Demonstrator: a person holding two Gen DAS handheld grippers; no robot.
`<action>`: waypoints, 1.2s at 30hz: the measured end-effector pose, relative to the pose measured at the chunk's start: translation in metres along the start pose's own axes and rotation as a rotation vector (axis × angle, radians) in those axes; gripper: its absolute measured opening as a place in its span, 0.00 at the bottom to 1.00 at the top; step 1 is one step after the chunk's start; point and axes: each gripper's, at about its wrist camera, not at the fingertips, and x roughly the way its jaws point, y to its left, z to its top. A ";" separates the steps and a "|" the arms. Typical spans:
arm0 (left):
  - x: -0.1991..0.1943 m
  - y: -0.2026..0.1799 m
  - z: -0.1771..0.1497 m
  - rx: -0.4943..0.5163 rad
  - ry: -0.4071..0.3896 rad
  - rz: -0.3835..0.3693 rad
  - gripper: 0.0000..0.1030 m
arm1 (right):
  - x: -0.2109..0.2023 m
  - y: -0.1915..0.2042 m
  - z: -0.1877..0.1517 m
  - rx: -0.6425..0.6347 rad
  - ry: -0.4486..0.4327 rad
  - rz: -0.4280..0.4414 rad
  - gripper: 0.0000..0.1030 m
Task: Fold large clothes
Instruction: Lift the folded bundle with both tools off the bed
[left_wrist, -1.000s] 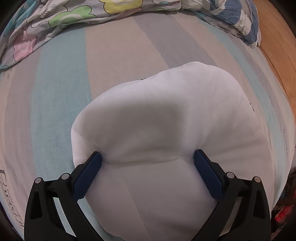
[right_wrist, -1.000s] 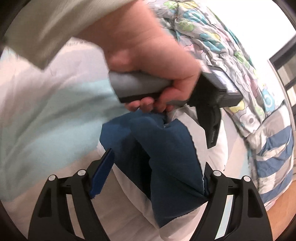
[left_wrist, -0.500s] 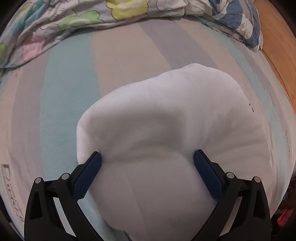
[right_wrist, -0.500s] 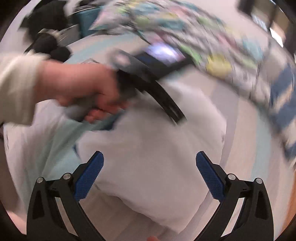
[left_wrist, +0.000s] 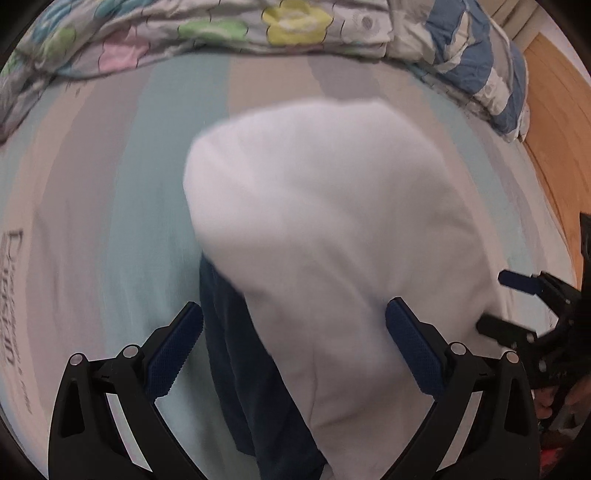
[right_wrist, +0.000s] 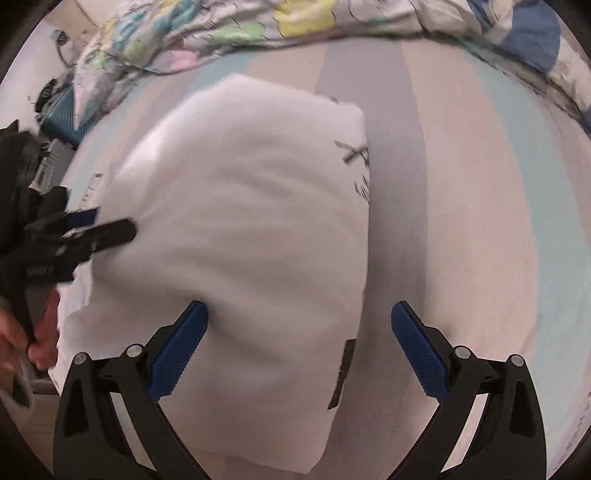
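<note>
A folded white garment (left_wrist: 332, 221) lies on the striped bedsheet (left_wrist: 110, 184). A dark navy part (left_wrist: 236, 362) of it shows from under the white fold's left edge. My left gripper (left_wrist: 295, 332) hovers open above that near edge, nothing pressed between its fingers. In the right wrist view the white garment (right_wrist: 240, 240) fills the middle, and my right gripper (right_wrist: 301, 332) stands wide open over its near right edge, without gripping it. Each gripper shows in the other's view: the right gripper (left_wrist: 493, 302) at the garment's right side, the left gripper (right_wrist: 110, 223) at its left side, held by a hand (right_wrist: 37, 332).
A floral quilt (left_wrist: 184, 33) and a blue-and-white striped blanket (left_wrist: 480, 59) are bunched along the bed's far side. Wooden floor (left_wrist: 554, 147) runs past the bed's right edge. Dark clutter and a teal object (right_wrist: 62, 110) sit beyond the bed's left side.
My right gripper swung from beside the hand and navy cloth to over the white garment's right edge and opened wider. The left gripper shifted, and the navy part now shows below the fold.
</note>
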 end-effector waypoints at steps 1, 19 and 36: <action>0.006 0.002 -0.004 -0.014 0.016 -0.004 0.95 | 0.003 0.001 -0.001 -0.003 0.006 0.006 0.93; 0.017 0.054 -0.042 -0.207 0.110 -0.260 0.95 | 0.020 -0.002 0.014 -0.066 0.043 0.108 0.94; 0.046 0.076 -0.052 -0.300 0.183 -0.322 0.95 | 0.031 -0.008 0.016 -0.039 0.047 0.180 0.94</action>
